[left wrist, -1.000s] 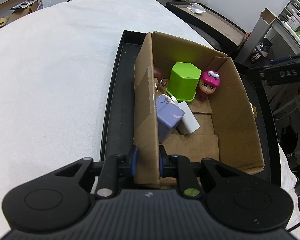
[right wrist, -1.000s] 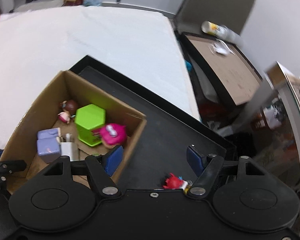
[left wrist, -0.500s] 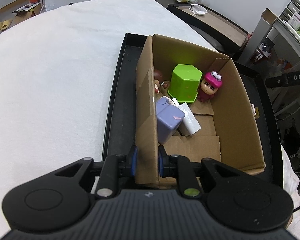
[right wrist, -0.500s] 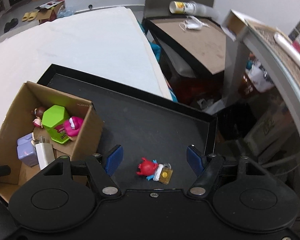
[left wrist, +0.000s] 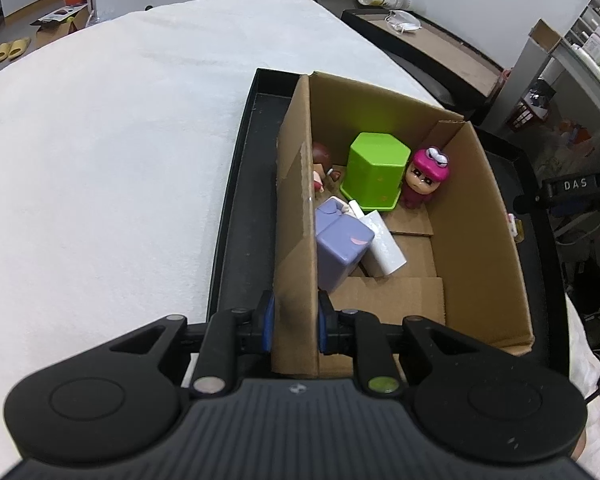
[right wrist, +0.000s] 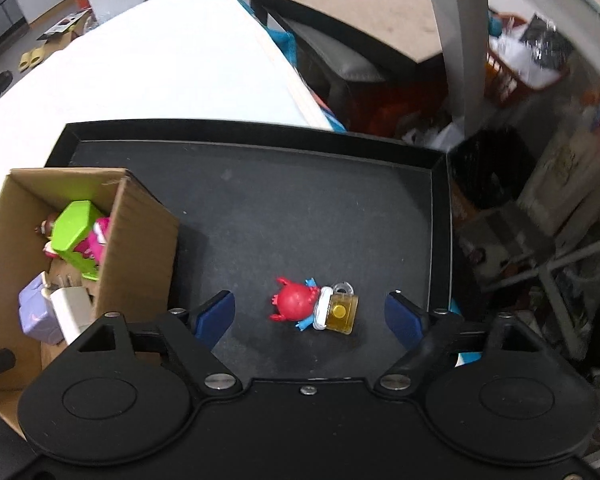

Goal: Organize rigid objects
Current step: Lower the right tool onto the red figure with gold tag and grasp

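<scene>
Left gripper: the left gripper (left wrist: pixel 295 322) is clenched on the near side wall of the cardboard box (left wrist: pixel 480 216), one blue pad on each face of the wall, steadying it.
Right gripper: the right gripper (right wrist: pixel 310 316) hangs released over the black tray (right wrist: pixel 260 208); its jaws have just been opening wider, and the red crab figure (right wrist: pixel 296 304) lies between them, not touched by either pad.
Left to do: the crab figure, with a yellow mug-shaped charm (right wrist: pixel 342 312) attached, is the only loose item visible on the tray floor, beside the box but apart from it.
Already boxed: a green hexagonal container (left wrist: pixel 374 174), a pink-hooded figurine (left wrist: pixel 422 178), a lavender block (left wrist: pixel 338 246), a white plug adapter (left wrist: pixel 384 248) and a small brown-haired figurine (left wrist: pixel 320 164).
Progress: judging from this, the sorting looks nearly finished, one grasp and one drop remaining.
Surroundings: the tray rests on a white bed (left wrist: pixel 100 160).
</scene>
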`<state>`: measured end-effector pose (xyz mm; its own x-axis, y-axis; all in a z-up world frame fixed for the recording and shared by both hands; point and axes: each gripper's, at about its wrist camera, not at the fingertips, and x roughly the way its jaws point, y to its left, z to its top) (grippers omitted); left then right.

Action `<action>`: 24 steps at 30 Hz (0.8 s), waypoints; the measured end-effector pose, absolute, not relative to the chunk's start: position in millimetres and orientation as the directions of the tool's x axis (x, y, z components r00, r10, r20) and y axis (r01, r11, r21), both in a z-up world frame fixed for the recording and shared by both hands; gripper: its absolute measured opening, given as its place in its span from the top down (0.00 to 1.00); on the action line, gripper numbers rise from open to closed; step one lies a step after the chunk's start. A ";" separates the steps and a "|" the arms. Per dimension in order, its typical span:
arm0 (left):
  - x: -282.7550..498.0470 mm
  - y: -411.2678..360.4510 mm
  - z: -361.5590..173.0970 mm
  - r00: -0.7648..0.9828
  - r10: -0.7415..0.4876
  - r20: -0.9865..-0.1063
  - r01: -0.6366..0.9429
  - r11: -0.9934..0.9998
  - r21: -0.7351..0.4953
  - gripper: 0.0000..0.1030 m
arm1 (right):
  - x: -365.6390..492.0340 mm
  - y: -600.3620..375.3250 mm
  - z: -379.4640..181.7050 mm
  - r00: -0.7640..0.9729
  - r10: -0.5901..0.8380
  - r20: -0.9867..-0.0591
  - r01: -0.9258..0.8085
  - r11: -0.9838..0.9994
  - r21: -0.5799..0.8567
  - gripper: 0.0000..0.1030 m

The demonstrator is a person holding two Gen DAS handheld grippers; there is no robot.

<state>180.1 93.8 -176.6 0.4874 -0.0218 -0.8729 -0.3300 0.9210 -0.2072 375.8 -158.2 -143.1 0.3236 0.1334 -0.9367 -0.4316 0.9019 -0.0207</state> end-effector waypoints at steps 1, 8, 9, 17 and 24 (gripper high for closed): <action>181.1 93.3 -177.2 0.485 -0.017 -0.874 -0.330 0.922 -0.201 0.82 | 377.2 -158.9 -147.0 0.318 0.130 -0.939 -0.429 0.903 -0.021 0.21; 184.1 91.2 -177.4 0.488 0.000 -0.873 -0.330 0.926 -0.185 0.82 | 384.1 -156.9 -174.1 0.284 0.105 -0.953 -0.421 0.907 -0.025 0.21; 184.3 91.7 -178.0 0.486 0.003 -0.874 -0.334 0.925 -0.183 0.82 | 384.7 -156.1 -176.5 0.284 0.102 -0.953 -0.425 0.905 -0.030 0.21; 188.2 94.4 -181.8 0.478 -0.019 -0.878 -0.335 0.920 -0.203 0.82 | 392.5 -154.2 -192.8 0.259 0.099 -0.961 -0.401 0.916 -0.013 0.19; 188.3 94.6 -182.2 0.478 -0.029 -0.878 -0.333 0.919 -0.212 0.82 | 390.0 -151.4 -198.9 0.251 0.081 -0.965 -0.446 0.894 -0.041 0.42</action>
<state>188.3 94.6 -182.2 0.4782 -0.0291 -0.8777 -0.3327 0.9190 -0.2117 390.0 -151.4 -198.9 0.2510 0.0811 -0.9646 -0.4456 0.8943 -0.0407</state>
